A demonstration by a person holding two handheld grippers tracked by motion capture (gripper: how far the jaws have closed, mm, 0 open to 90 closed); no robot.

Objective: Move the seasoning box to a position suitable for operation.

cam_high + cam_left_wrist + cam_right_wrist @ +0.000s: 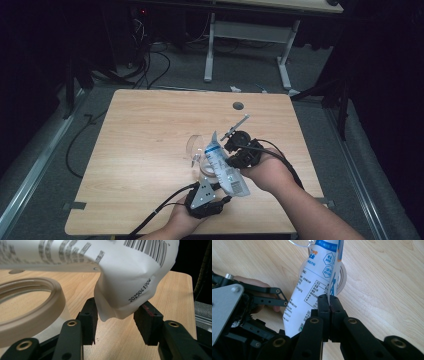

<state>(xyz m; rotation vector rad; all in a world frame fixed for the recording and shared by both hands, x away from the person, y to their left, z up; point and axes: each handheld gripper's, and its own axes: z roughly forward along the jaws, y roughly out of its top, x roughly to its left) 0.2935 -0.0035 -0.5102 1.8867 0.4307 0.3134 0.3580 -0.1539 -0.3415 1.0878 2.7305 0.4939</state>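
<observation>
Light wooden table (pixel 150 130), square-ish top, takes up the middle of the high view, standing on grey carpet floor (pixel 240 70). Round cable hole (pixel 238 106) near the table's far edge, upper centre-right. Tape roll (pixel 209 169) lies flat on the wood, lower centre. Clear plastic cup (pixel 194 148) on its side just left of centre, beside the roll.

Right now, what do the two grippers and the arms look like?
Both grippers are black. The left gripper carries a grey three-cornered plate and trails a black cable. The right gripper has a looping black cable. Brass-ringed holes dot the linkages. The forearms are bare, no sleeves.
</observation>
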